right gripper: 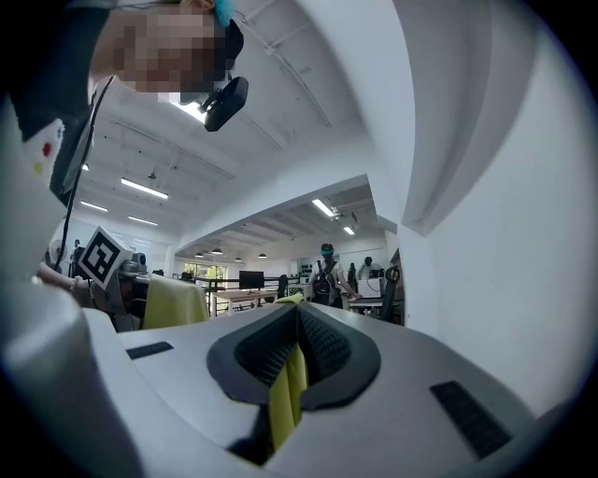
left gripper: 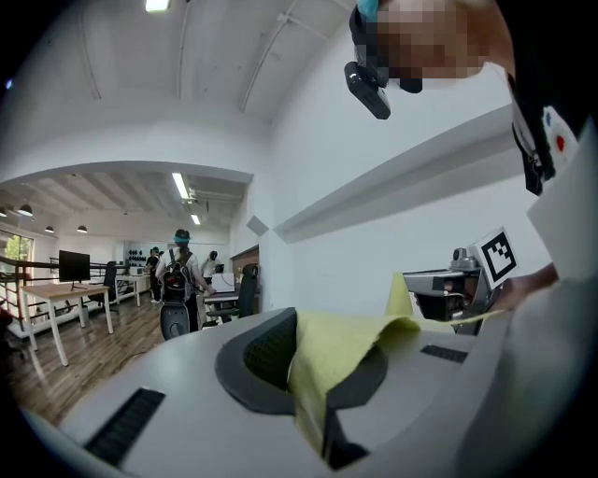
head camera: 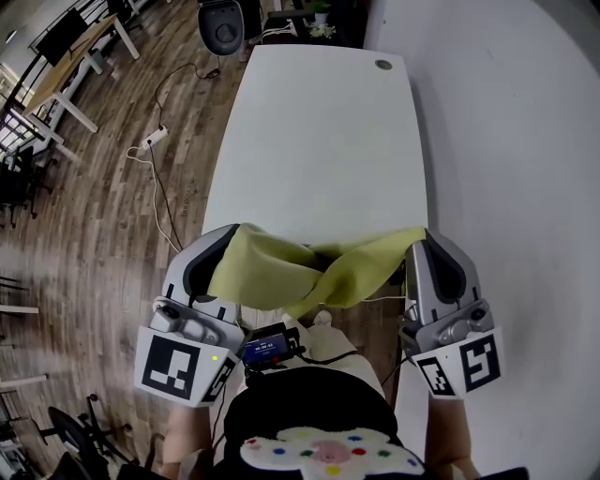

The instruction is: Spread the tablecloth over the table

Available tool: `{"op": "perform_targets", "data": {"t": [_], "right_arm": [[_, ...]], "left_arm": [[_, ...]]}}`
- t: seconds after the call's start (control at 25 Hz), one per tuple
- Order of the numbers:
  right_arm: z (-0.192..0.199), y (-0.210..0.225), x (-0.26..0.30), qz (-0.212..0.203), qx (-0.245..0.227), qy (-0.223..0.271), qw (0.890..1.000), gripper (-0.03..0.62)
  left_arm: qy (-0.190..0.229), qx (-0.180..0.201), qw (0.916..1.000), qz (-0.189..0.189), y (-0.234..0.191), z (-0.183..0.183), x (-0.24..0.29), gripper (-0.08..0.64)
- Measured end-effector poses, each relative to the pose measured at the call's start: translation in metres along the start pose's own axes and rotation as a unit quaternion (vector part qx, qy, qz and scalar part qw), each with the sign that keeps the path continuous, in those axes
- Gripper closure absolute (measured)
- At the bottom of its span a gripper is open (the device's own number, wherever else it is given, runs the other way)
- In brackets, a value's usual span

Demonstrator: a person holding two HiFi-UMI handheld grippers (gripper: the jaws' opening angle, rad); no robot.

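- White wall [head camera: 506, 141] runs along the right side of the long white surface [head camera: 319, 141] in front of you. Wooden floor [head camera: 103, 216] lies to its left, with a white power strip [head camera: 155, 137] and its cable on it.
- Your left claw [head camera: 228, 236] is clamped tight on 1 end of the yellow-green tablecloth [head camera: 309, 272]. In the left gripper view the cloth spills out from between the pressed jaws.
- Your right claw [head camera: 420, 240] is closed on the other end, with a folded strip of cloth pinched between its ribbed pads [right gripper: 322, 350].
- The tablecloth hangs twisted and bunched between the 2 claws, over the near end of the surface. You cannot tell whether it touches the top.
- 1 black office chair [head camera: 222, 26] stands past the far end.
- Behind, a person with a backpack [left gripper: 177, 275] stands among desks.
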State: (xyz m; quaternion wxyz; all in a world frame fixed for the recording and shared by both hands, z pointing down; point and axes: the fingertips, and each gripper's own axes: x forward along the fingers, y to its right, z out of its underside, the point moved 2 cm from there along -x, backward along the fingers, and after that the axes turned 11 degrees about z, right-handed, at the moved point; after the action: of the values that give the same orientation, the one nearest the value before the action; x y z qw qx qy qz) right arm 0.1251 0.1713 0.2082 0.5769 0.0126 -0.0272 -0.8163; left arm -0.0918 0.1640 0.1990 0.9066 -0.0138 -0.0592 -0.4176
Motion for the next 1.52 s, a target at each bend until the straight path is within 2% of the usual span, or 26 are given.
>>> {"op": "perform_targets", "data": {"t": [0.16, 0.28, 0.48, 0.64, 0.8, 0.92, 1.28, 1.52], "right_arm": [[0.006, 0.012, -0.001, 0.033, 0.011, -0.005, 0.999, 0.558], [0.012, 0.034, -0.002, 0.075, 0.027, -0.016, 0.997, 0.558], [0.028, 0.071, -0.011, 0.150, 0.013, -0.037, 0.988, 0.559], [0.033, 0.102, -0.028, 0.213, 0.000, -0.048, 0.976, 0.559], [0.036, 0.136, -0.046, 0.278, -0.018, -0.057, 0.959, 0.558], [0.035, 0.159, -0.052, 0.314, -0.048, -0.069, 0.946, 0.558], [0.016, 0.211, -0.072, 0.382, -0.123, -0.076, 0.913, 0.559], [0.010, 0.229, -0.059, 0.379, -0.179, -0.068, 0.905, 0.559]], "left_arm": [[-0.007, -0.007, 0.9999, -0.007, -0.019, 0.005, 0.001, 0.548], [-0.014, -0.012, 0.9996, -0.021, -0.036, 0.009, 0.002, 0.548], [-0.017, -0.027, 0.9984, -0.047, -0.059, 0.018, -0.005, 0.548], [-0.027, -0.018, 0.9963, -0.080, -0.078, 0.020, -0.018, 0.549], [-0.035, -0.008, 0.9914, -0.125, -0.102, 0.025, -0.035, 0.548], [-0.043, 0.004, 0.9865, -0.158, -0.119, 0.029, -0.042, 0.549], [-0.061, 0.031, 0.9697, -0.235, -0.161, 0.034, -0.071, 0.548], [-0.074, 0.051, 0.9608, -0.262, -0.181, 0.036, -0.072, 0.548]]}}
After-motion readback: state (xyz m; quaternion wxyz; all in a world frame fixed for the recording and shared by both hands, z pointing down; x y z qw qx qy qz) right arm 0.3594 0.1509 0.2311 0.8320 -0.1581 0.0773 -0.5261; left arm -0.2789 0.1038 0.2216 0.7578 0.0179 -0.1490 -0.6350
